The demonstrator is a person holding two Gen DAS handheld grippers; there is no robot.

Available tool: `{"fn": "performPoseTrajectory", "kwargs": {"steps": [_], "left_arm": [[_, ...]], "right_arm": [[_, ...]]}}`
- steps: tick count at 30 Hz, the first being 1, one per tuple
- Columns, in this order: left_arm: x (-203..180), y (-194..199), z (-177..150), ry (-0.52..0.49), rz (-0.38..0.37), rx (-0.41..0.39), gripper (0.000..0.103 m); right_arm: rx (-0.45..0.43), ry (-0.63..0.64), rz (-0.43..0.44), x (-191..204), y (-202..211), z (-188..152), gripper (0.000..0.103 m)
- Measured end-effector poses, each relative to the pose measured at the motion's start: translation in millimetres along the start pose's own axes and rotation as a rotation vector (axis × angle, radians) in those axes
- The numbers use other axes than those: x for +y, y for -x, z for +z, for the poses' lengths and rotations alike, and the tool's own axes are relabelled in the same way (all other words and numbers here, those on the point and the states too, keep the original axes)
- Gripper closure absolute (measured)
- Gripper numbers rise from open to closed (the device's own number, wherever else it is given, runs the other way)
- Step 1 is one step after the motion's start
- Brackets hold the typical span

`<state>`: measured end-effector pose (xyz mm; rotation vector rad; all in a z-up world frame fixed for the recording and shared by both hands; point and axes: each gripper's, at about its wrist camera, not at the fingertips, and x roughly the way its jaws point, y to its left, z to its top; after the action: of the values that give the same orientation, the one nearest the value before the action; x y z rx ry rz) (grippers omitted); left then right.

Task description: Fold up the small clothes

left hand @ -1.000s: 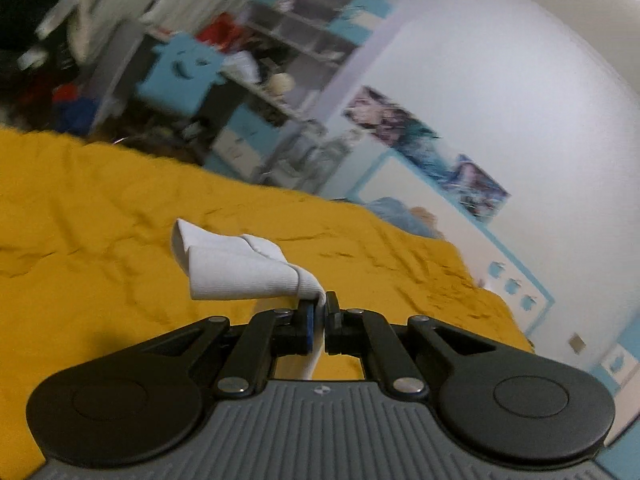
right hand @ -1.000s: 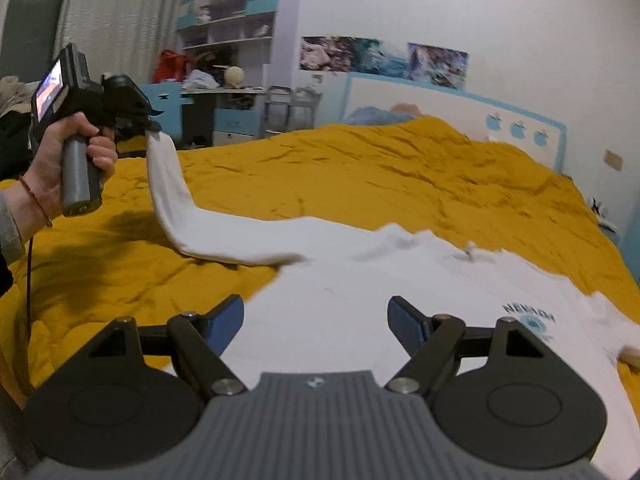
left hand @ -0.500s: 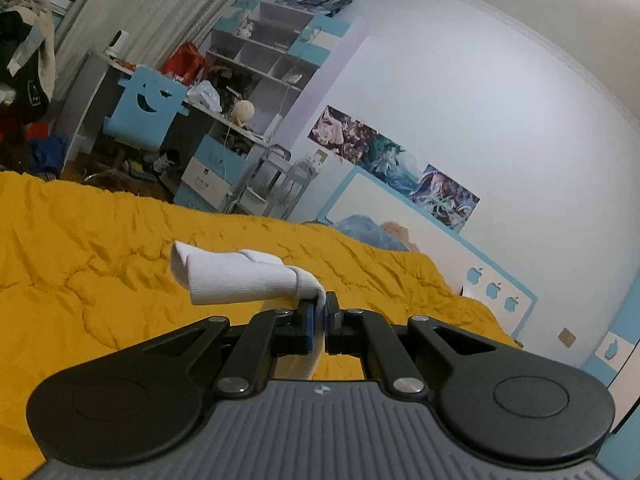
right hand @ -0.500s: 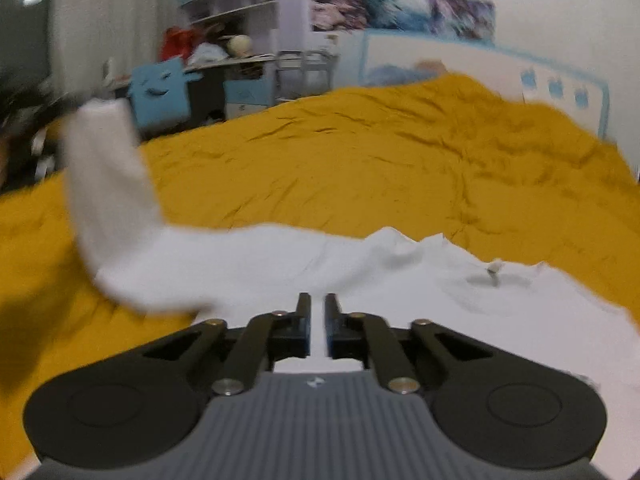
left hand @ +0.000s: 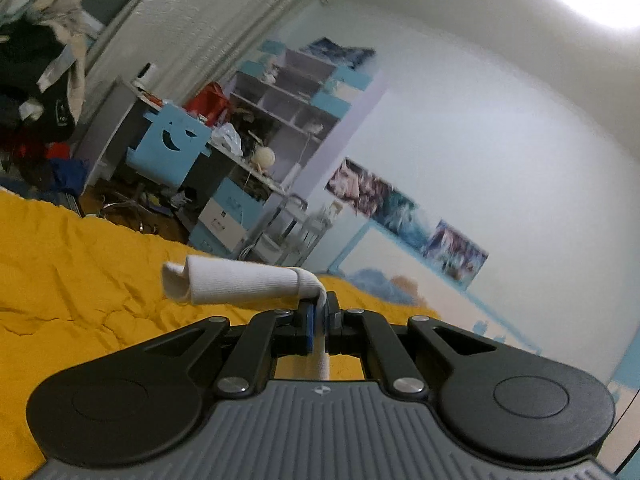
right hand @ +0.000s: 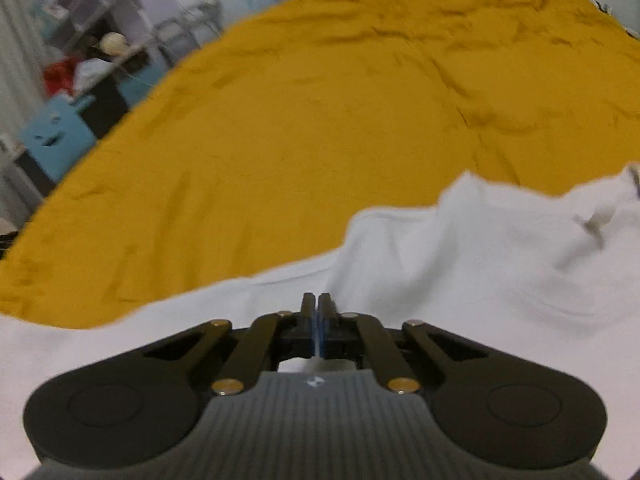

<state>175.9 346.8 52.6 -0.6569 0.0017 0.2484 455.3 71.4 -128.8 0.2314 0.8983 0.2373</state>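
Left gripper (left hand: 319,312): jaws pinched on white sleeve cuff (left hand: 240,285), raised toward 11 o'clock.
Right gripper (right hand: 318,312): clamped on shirt (right hand: 460,264) fabric.
Shirt: spread on yellow bedspread (right hand: 320,120), toward 2 o'clock.
Progress: early; no finished fold visible.

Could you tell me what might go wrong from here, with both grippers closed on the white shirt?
1. The left gripper pinches only a narrow strip of the sleeve cuff, so the cuff could slip out if pulled hard.
2. The right gripper grips very little of the white shirt, which is bunched beside it; those wrinkles may get folded in.
3. The yellow bedspread is soft and creased, so the shirt may drag and shift.
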Motion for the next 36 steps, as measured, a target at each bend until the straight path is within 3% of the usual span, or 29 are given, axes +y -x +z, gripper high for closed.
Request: {"fn": "performPoseTrajectory", "kwargs": {"steps": [3,5,7,11,13,16,18,19,21,25,27,36], "left_arm": [[-0.7,4.0,3.1,-0.016,-0.008,-0.016,0.099],[-2.1,4.9,2.0,-0.049,-0.007,-0.020,0.099],[-3.3,2.9,1.3,-0.066,-0.002,-0.016,0.099],[-8.5,0.1,1.1,-0.059,-0.014,-0.012,0.099],[-12.2,1.5,0.6,-0.062,-0.026,-0.019,0.099],[-21.1,3.1,-1.8,-0.075,-0.057,-0.020,0.099],[-24.2,3.5,-5.0,-0.081,-0.076,-0.008,0.099],[-28.1,3.0,-6.4,-0.090,-0.084,-0.003,0.099],[-34.5,4.7,-10.3,-0.118,-0.089,-0.015,0.099],[-47.5,9.0,-14.0,-0.118,-0.136,-0.026,0.099],[-54.4,10.2,-16.4,-0.105,-0.163,-0.017,0.099],[-108.1,19.2,-31.3,-0.089,-0.341,0.050,0.099]], "right_arm": [[-0.098,-0.030,-0.050,0.5,-12.1,-2.5,0.103],[-0.228,-0.059,-0.105,-1.3,-2.9,-5.4,0.103],[-0.270,-0.107,-0.062,-6.2,10.5,-8.9,0.103],[-0.174,-0.117,0.122,-10.2,36.9,-32.0,0.103],[-0.093,-0.110,0.171,-7.1,41.4,-47.4,0.103],[0.037,-0.126,0.338,2.2,39.3,-68.4,0.103],[0.174,-0.168,0.460,13.3,31.7,-83.0,0.103],[0.197,-0.168,0.455,19.0,31.5,-89.8,0.103],[0.185,-0.140,0.411,28.2,36.3,-95.5,0.103],[0.185,-0.275,0.529,12.5,46.9,-94.6,0.103],[0.156,-0.280,0.532,1.7,64.7,-95.3,0.103],[-0.042,-0.183,0.469,-61.0,205.1,-115.6,0.103]]}}
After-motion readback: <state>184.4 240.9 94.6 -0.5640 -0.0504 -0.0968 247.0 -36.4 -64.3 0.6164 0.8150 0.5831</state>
